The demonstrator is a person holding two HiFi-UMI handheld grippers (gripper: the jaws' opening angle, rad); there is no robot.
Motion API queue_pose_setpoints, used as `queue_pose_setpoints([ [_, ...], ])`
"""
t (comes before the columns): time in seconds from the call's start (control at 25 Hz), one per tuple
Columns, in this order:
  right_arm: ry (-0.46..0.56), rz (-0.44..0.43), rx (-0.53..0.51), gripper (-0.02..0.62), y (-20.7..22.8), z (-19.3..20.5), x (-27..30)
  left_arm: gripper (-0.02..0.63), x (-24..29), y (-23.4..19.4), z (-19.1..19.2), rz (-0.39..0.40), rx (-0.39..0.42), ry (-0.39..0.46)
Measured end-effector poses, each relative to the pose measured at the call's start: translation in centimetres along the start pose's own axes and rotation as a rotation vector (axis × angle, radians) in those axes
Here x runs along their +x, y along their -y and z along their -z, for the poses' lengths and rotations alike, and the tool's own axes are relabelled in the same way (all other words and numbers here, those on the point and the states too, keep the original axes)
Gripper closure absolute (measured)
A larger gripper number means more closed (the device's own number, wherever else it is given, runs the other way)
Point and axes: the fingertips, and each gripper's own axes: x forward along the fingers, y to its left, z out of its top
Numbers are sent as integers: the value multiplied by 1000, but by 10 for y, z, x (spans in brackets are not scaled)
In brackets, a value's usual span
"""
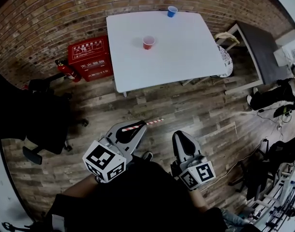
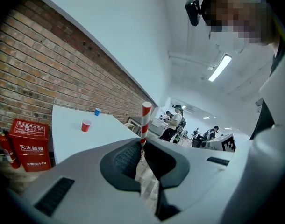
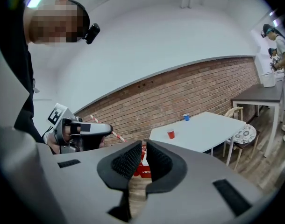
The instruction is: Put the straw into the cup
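A red cup (image 1: 148, 42) stands near the middle of the white table (image 1: 186, 57), and a blue cup (image 1: 172, 11) sits at its far edge. My left gripper (image 1: 140, 126) is well short of the table, above the wooden floor, shut on a red-and-white striped straw (image 1: 154, 122) that pokes out toward the table. In the left gripper view the straw (image 2: 145, 120) rises from between the pads, with the red cup (image 2: 86, 125) far off. My right gripper (image 1: 181, 135) hangs beside the left one, jaws shut on nothing (image 3: 144, 146).
A red fire-equipment box (image 1: 89, 57) and an extinguisher (image 1: 66, 70) stand on the floor left of the table. A black office chair (image 1: 46, 124) is at the left. A chair with a patterned cushion (image 1: 227, 57) and a dark table (image 1: 263, 52) are to the right.
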Motion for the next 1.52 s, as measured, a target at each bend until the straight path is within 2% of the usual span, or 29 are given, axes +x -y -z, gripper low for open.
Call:
queue_pose_setpoints([
  [0.36,-33,97,-13,543,-5,-2,44,568,10,-58,-17,69,-62,-9],
  [0.76,-37,139,33,543,26,-2,59,568,47,-81,-18,80,-90,-41],
  [1.12,-18,23,40,543,89,-35,83,568,106,-74,-44,-14,-55,-19],
  [1.52,-31,-88,48,543,193,-77,96,568,201,-58,-66,-136,-54,27],
])
